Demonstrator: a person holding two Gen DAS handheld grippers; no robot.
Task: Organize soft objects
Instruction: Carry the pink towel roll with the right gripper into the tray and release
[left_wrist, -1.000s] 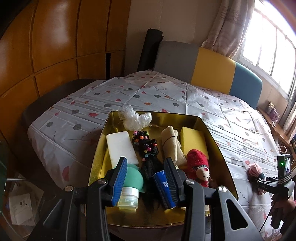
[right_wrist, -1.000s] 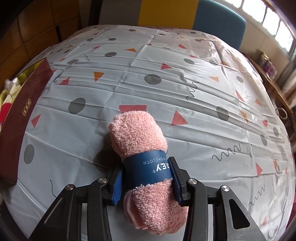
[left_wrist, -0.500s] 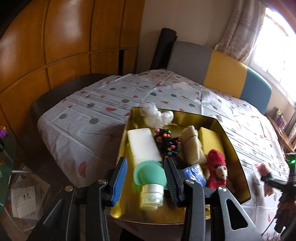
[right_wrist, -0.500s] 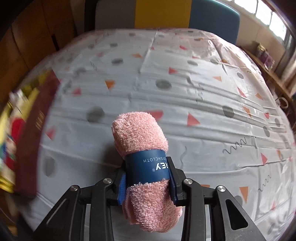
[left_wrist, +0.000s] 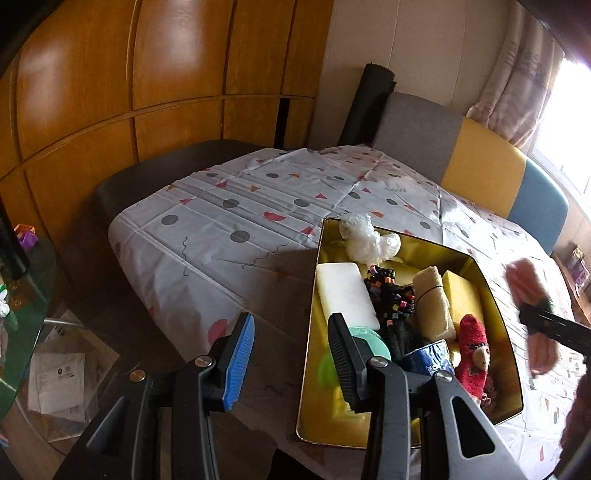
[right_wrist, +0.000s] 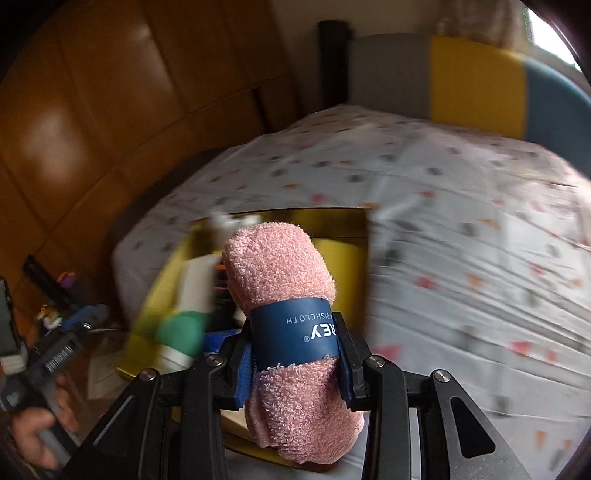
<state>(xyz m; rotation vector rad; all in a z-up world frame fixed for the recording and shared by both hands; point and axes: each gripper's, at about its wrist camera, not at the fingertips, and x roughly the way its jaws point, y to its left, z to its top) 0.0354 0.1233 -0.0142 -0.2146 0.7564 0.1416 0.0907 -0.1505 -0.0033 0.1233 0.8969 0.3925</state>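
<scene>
In the right wrist view a rolled pink dishcloth (right_wrist: 284, 306) with a dark blue paper band is clamped between the pads of my right gripper (right_wrist: 295, 354), which is shut on it and held in the air over the gold tray (right_wrist: 332, 216). The left wrist view shows the same cloth (left_wrist: 524, 284), blurred, at the tray's right side. The tray (left_wrist: 312, 332) holds a white sponge block (left_wrist: 343, 291), a beige rolled cloth (left_wrist: 432, 302), a yellow sponge (left_wrist: 461, 291), a red plush doll (left_wrist: 472, 350) and a crumpled plastic bag (left_wrist: 369, 240). My left gripper (left_wrist: 291, 354) stands open over the tray's left wall, holding nothing.
A green squeeze bottle (left_wrist: 373, 339), a beaded black item (left_wrist: 391, 295) and a blue packet (left_wrist: 428, 362) also lie in the tray. Patterned tablecloth (left_wrist: 240, 221) spreads to the left and behind. A grey, yellow and blue seat back (left_wrist: 480, 166) stands behind; a glass side table (left_wrist: 22, 295) at left.
My right gripper has lifted the pink dishcloth off the tablecloth and swung it left to above the tray. My left gripper has slid left, from over the tray's contents to its left wall.
</scene>
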